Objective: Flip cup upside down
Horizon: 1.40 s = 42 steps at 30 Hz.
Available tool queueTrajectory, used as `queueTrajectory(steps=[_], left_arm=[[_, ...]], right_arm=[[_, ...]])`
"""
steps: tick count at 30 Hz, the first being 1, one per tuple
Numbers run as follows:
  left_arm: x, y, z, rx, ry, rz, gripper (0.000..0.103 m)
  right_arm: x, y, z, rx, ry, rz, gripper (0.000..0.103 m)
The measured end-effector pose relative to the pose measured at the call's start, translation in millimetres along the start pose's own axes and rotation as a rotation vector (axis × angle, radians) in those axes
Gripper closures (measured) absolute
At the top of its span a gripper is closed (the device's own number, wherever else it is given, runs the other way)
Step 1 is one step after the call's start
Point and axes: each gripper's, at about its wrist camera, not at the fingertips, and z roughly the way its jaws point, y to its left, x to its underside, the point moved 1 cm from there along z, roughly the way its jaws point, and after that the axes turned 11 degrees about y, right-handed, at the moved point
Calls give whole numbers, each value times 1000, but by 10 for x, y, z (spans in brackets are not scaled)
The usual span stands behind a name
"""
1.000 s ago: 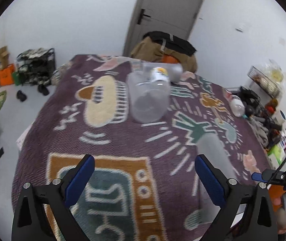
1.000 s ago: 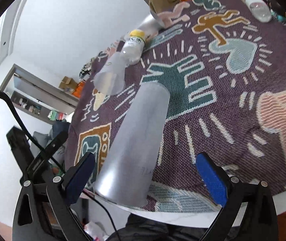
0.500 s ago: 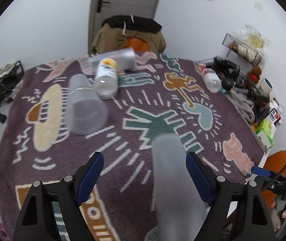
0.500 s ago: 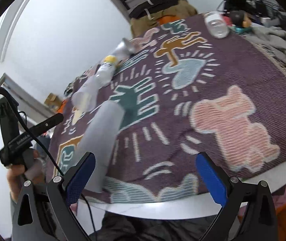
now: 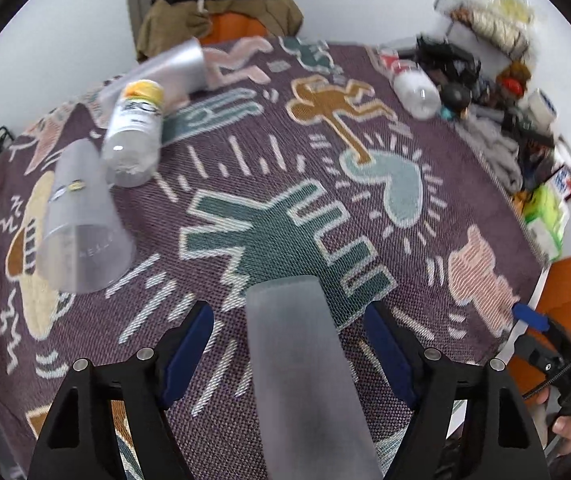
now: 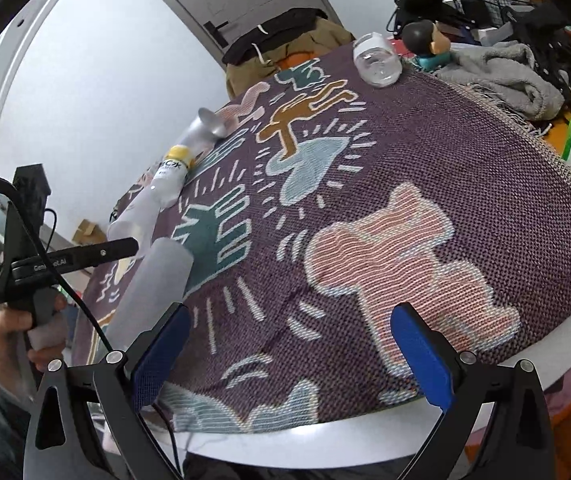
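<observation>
A tall frosted grey cup [image 5: 305, 376] lies on its side on the patterned purple cloth [image 5: 425, 152], its far end toward the green figure. My left gripper [image 5: 289, 344] is open with a blue finger on each side of the cup, apart from it. The cup also shows in the right wrist view [image 6: 149, 292], left of my right gripper [image 6: 293, 352], which is open and empty over the cloth near the table's front edge.
A clear cup [image 5: 81, 232], a yellow-capped bottle [image 5: 135, 136] and a silver tumbler [image 5: 173, 68] lie on the cloth's left side. A clear jar [image 5: 415, 88] lies at the far right by clutter and a grey towel [image 6: 501, 76]. The white table rim [image 6: 325, 440] shows.
My left gripper has swung right and moved in, so the frosted cup now lies between its fingers. My right gripper has turned away to the right, off the cup.
</observation>
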Motion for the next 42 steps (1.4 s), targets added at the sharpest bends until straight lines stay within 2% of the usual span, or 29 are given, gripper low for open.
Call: queueTrajectory(steps=[8,12,13,15,19,26,32,42], left_arm=[[-225,-32,328,-45,155,9,27],[-277,-51,491,-58,229,16,33],[-290,-57,518,-64,237,20,34],[-326,-63,568,-80,250,25,43],[-384,-72,553,-74,248,28,44],[-344,-179,65,-77,121,62,45],[-215,-228,-438,-76,-44,76,46],[98,-212,-1045,-94,-267,63,46]], right_arm=[[-13,-54,9,47,-17,-14,2],[-20,-52,16,47,-21,-20,2],[-18,-53,26,43,-17,-20,2],[-12,-56,46,38,-10,-19,2],[-10,-91,62,30,1,-3,2],[-7,-52,-16,32,-21,-12,2],[14,40,-57,37,-30,-39,2],[56,185,-87,38,-44,-76,2]])
